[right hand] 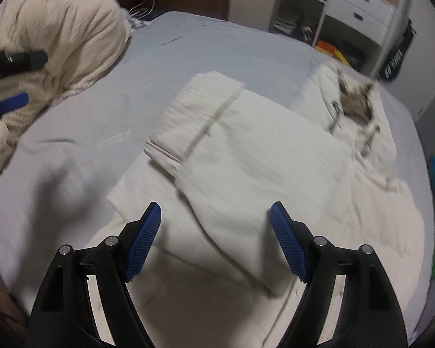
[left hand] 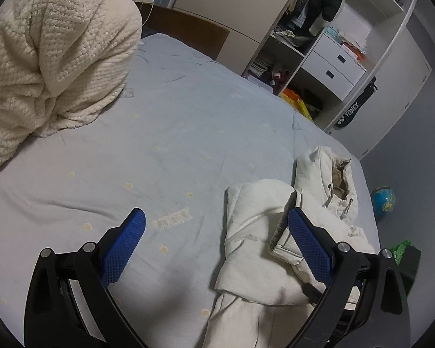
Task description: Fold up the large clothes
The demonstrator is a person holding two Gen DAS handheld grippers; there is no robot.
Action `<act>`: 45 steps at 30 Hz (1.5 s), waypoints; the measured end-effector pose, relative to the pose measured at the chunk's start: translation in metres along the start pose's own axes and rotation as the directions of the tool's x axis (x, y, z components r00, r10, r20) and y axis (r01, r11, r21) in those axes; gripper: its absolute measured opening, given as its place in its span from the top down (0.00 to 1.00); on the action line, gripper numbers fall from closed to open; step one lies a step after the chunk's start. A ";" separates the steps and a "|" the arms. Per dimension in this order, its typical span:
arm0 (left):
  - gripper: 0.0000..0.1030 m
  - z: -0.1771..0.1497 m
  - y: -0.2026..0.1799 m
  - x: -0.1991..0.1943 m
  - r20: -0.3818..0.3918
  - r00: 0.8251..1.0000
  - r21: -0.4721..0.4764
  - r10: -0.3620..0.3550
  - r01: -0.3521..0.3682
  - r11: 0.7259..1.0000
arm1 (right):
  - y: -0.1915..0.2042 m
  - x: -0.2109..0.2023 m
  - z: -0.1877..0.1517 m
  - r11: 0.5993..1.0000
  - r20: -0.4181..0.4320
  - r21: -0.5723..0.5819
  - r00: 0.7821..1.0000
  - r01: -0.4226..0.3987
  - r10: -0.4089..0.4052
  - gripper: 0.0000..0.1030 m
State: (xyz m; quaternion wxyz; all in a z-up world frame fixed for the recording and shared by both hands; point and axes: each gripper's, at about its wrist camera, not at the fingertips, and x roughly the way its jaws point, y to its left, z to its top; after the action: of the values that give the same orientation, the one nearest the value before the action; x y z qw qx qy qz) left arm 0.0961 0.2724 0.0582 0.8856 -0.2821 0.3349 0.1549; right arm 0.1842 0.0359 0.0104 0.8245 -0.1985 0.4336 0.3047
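An off-white hooded coat [left hand: 264, 232] lies partly folded on the pale blue bed sheet [left hand: 174, 133], hood [left hand: 333, 179] toward the far right edge. My left gripper [left hand: 217, 235] hangs open above the sheet, its right finger over the coat's folded edge, nothing between the blue pads. In the right wrist view the same coat [right hand: 246, 159] shows a sleeve [right hand: 200, 113] folded across its body and the hood [right hand: 353, 104] at the right. My right gripper [right hand: 216, 223] is open above the coat's lower part, holding nothing. The left gripper [right hand: 11, 87] shows at that view's left edge.
A heaped cream fleece blanket [left hand: 49, 58] fills the bed's left side. Beyond the bed stands an open wardrobe [left hand: 333, 52] with white drawers and hanging clothes. A globe [left hand: 383, 200] and a green item [left hand: 403, 249] lie on the floor to the right.
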 end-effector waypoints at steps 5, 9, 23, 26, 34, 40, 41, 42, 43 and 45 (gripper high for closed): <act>0.08 0.002 0.002 -0.001 0.004 1.000 0.006 0.016 -0.016 1.000 | 0.022 0.022 0.016 0.995 -0.013 -0.072 0.998 0.065 -0.066 0.28; 0.08 0.004 0.007 -0.002 0.012 1.000 -0.022 0.023 -0.023 0.999 | 0.031 0.036 0.021 0.985 -0.016 -0.117 0.992 0.126 -0.129 0.28; 0.08 0.001 0.008 0.006 -0.025 1.000 -0.046 0.010 -0.011 0.999 | 0.004 0.038 0.029 0.987 0.007 -0.067 0.990 0.144 -0.144 0.73; 0.08 0.000 0.007 0.007 -0.031 0.999 -0.042 0.011 -0.012 0.999 | -0.019 0.020 0.030 0.995 0.040 0.002 0.994 0.104 -0.104 0.76; 0.08 -0.005 -0.003 0.013 -0.059 0.998 -0.008 0.009 -0.009 1.000 | -0.105 -0.026 0.006 0.966 0.122 0.257 0.990 0.041 -0.075 0.79; 0.08 -0.009 -0.012 0.017 -0.078 0.997 0.027 0.013 -0.011 1.000 | -0.170 -0.045 -0.038 0.883 0.143 0.469 0.986 0.005 -0.081 0.82; 0.08 -0.010 -0.012 0.018 -0.081 0.997 0.030 0.014 -0.012 0.999 | -0.183 -0.047 -0.049 0.855 0.148 0.518 0.986 -0.014 -0.073 0.83; 0.08 -0.010 -0.013 0.019 -0.084 0.996 0.033 0.019 -0.016 0.999 | -0.194 -0.048 -0.059 0.827 0.156 0.561 0.986 -0.037 -0.062 0.83; 0.08 -0.011 -0.014 0.019 -0.087 0.996 0.036 0.023 -0.020 0.999 | -0.204 -0.048 -0.069 0.798 0.160 0.600 0.986 -0.054 -0.053 0.83; 0.08 -0.013 -0.016 0.021 -0.097 0.995 0.042 0.028 -0.025 0.999 | -0.224 -0.046 -0.091 0.743 0.155 0.665 0.987 -0.073 -0.042 0.83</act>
State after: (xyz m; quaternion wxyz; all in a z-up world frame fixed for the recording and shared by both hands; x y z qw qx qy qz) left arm 0.1126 0.2541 0.0421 0.8715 -0.2669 0.3846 0.1458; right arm 0.2606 -0.1977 0.0130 0.8704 0.1390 0.4477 0.1506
